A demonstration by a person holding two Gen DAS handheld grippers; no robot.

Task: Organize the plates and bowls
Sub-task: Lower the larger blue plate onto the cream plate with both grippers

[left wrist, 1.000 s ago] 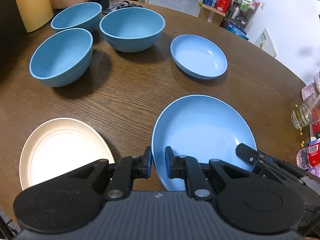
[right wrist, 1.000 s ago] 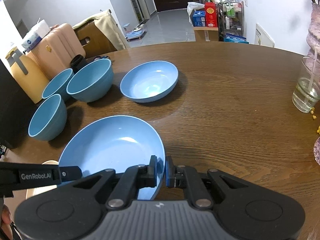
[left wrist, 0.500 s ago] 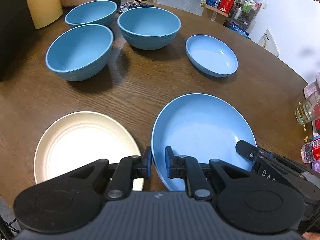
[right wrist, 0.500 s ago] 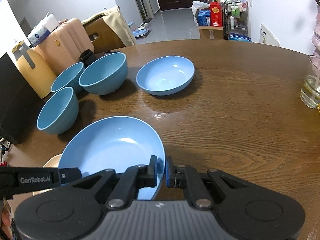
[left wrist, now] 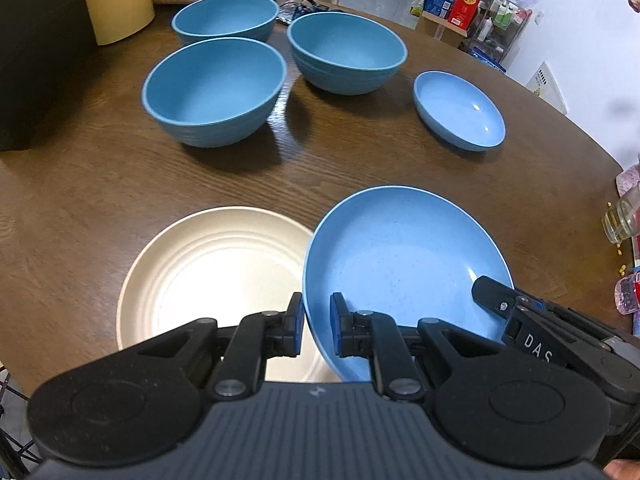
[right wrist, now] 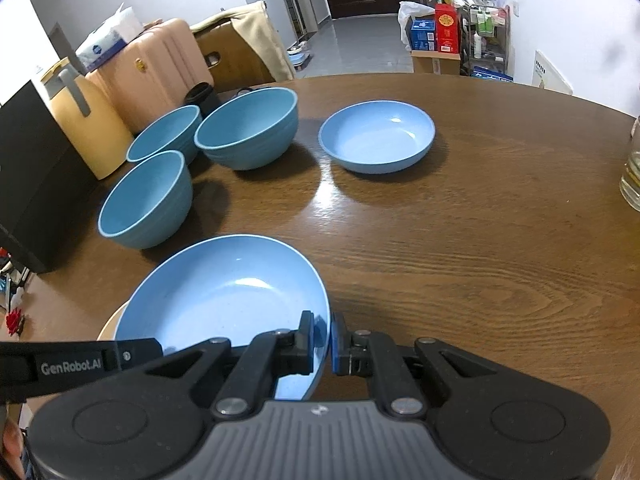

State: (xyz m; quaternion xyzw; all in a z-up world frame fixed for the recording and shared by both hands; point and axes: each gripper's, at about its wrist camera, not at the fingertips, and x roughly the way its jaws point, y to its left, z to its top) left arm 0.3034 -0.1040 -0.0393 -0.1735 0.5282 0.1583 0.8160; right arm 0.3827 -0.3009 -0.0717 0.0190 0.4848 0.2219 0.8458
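Large blue plate (left wrist: 404, 264), held face up and roughly level, its round face giving no distinct long axis. The left gripper (left wrist: 316, 330) is clamped on the near-left rim; the right gripper (right wrist: 321, 338) is clamped on the near-right rim, each with one pad inside the rim and one outside. The plate's left edge overlaps the right edge of the cream plate (left wrist: 208, 280), which lies just ahead and left of the left gripper; whether the two touch cannot be told. The near arc of both plates is hidden behind the gripper bodies. Ahead of the grippers stand three blue bowls (left wrist: 216, 88) close together, upright, and to their right a small blue plate (left wrist: 460, 110). Bare wooden table (right wrist: 480, 240) lies open ahead and right of the right gripper, up to a glass (right wrist: 632, 176) cut off at the frame edge.
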